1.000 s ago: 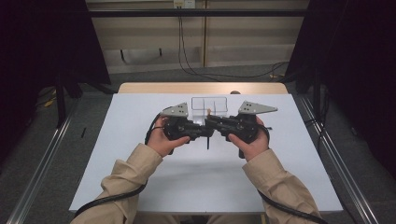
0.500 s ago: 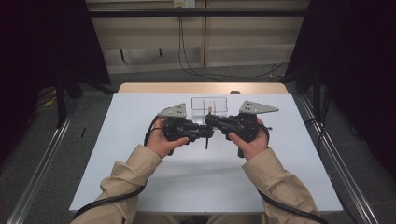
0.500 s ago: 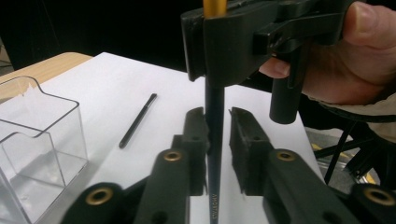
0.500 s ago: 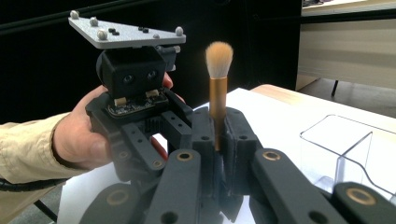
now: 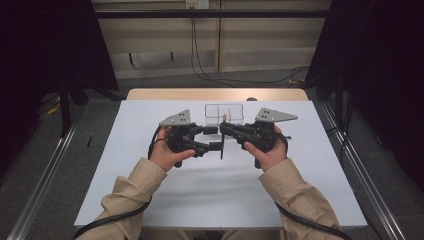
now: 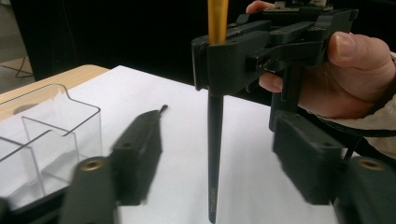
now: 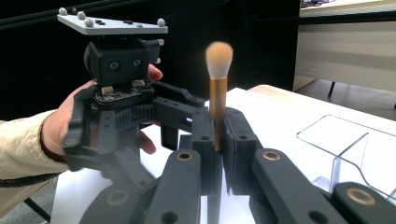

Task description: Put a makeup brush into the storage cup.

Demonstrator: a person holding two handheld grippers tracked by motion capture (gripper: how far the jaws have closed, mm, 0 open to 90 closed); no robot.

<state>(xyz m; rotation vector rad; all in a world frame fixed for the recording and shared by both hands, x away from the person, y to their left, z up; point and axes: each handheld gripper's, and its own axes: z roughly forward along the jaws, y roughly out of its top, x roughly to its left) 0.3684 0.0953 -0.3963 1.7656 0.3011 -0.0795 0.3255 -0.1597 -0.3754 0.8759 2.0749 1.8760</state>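
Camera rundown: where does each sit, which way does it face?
High view: above the table, looking forward and down; forearms and both hands.
Left gripper view: on the left gripper, facing the right gripper; a hand.
Right gripper view: on the right gripper, facing the left gripper; its hand.
Shared: brush, clear box.

I see a white table mid-frame on grey floor, black curtains upper left and right, a beige wall with cables at top
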